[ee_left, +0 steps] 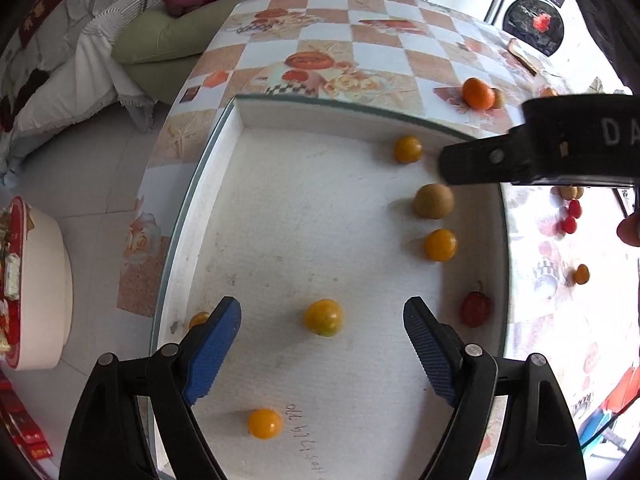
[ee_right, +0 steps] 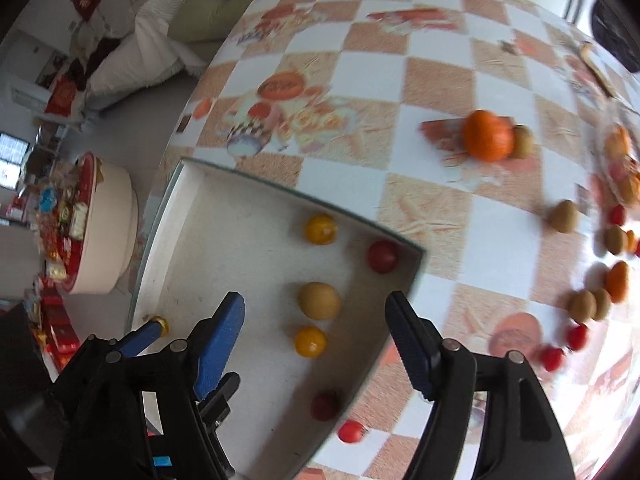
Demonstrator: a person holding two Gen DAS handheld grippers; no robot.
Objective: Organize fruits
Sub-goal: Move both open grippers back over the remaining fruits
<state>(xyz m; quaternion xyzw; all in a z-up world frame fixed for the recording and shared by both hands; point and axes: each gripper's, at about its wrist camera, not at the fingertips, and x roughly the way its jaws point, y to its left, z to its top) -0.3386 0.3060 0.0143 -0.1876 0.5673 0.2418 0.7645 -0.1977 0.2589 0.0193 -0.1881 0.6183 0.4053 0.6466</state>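
Note:
A white tray point(ee_left: 208, 184) on the checkered table holds several yellow tomatoes, a brown kiwi point(ee_left: 433, 200) and a red fruit point(ee_left: 475, 309). My left gripper point(ee_left: 322, 340) is open just above the tray, with a yellow tomato point(ee_left: 324, 317) between its blue fingers. My right gripper point(ee_right: 316, 328) is open over the tray's right side, above the kiwi point(ee_right: 319, 300) and a yellow tomato point(ee_right: 310, 341). A red tomato point(ee_right: 383, 256) lies in the tray's far corner. The right gripper's black body point(ee_left: 560, 148) shows in the left wrist view.
An orange point(ee_right: 489, 141) and a kiwi point(ee_right: 523, 142) sit on the table point(ee_right: 432, 76) beyond the tray. More kiwis, oranges and red tomatoes point(ee_right: 554, 358) lie scattered at the right. A round white stool point(ee_right: 108, 232) and a sofa stand left of the table.

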